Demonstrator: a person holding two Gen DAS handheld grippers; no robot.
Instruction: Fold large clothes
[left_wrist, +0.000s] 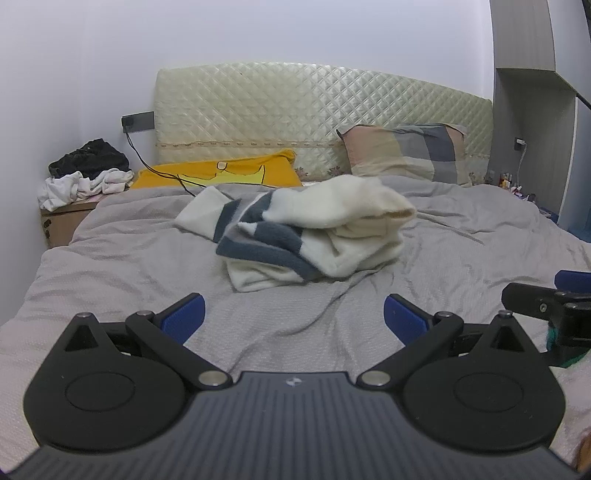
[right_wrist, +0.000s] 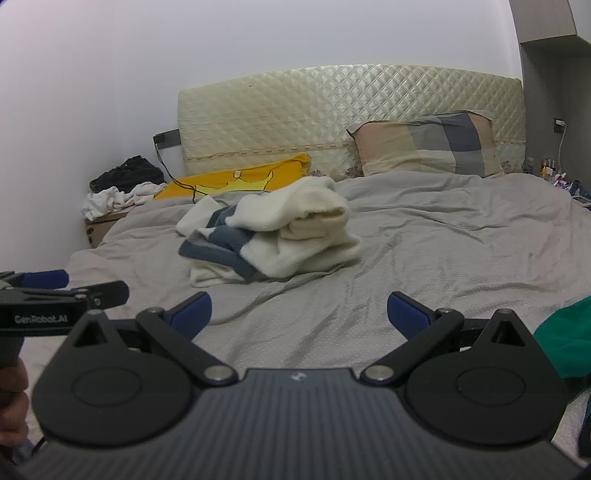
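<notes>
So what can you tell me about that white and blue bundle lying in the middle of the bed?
The bundle is a thick, fleecy-looking garment, cream white with dark blue-grey bands. It lies loosely heaped and partly folded over itself, not flat, with one part stretching out to the left. It rests on the wrinkled grey cover, in front of the yellow pillow. Neither the left gripper nor the right gripper touches it; both are open and short of it.
</notes>
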